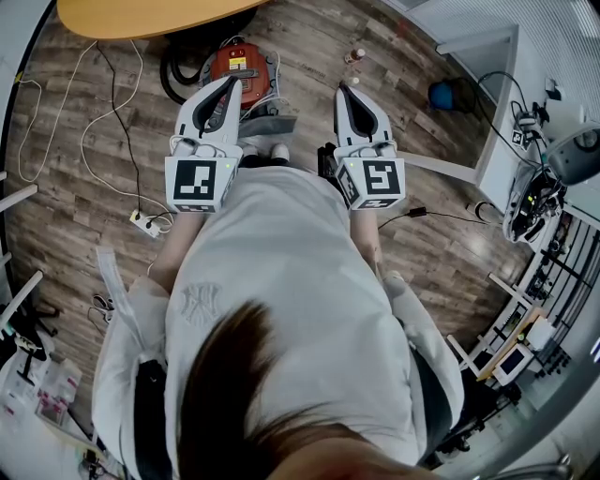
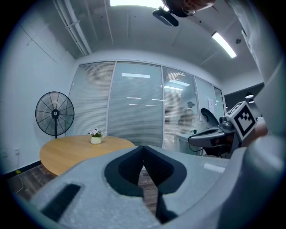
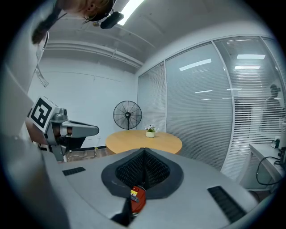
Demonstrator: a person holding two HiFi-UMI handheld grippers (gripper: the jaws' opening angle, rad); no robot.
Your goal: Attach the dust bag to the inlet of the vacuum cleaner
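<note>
Head view looks steeply down past the person's white shirt to a dark wood-plank floor (image 1: 75, 141). There the red, rounded canister vacuum cleaner (image 1: 239, 64) sits ahead of the person, with its black coiled hose (image 1: 176, 80) at its left and the edge of a round light-wood surface (image 1: 141, 14) just beyond. A pale grey flat piece (image 1: 270, 122) lies touching or just beside the vacuum's near side. It may be the dust bag or an opened lid, but it is too small to tell, and the inlet cannot be made out.

The left claw (image 1: 231, 86) and right claw (image 1: 343, 94) are held side by side in front of the person, well above the floor. Each has its jaws pressed together on nothing. The right gripper view shows the vacuum only as a red patch through the slit under its closed jaws.

As a judgement, a dust bag should be light and soft in the body, easy to crumple or tear, with a stiffer collar round its opening. That collar is the place to take hold, one claw on each side, so the opening stays flat as it goes onto the inlet. The vacuum looks heavy enough to stay put, though it may roll if pushed
</note>
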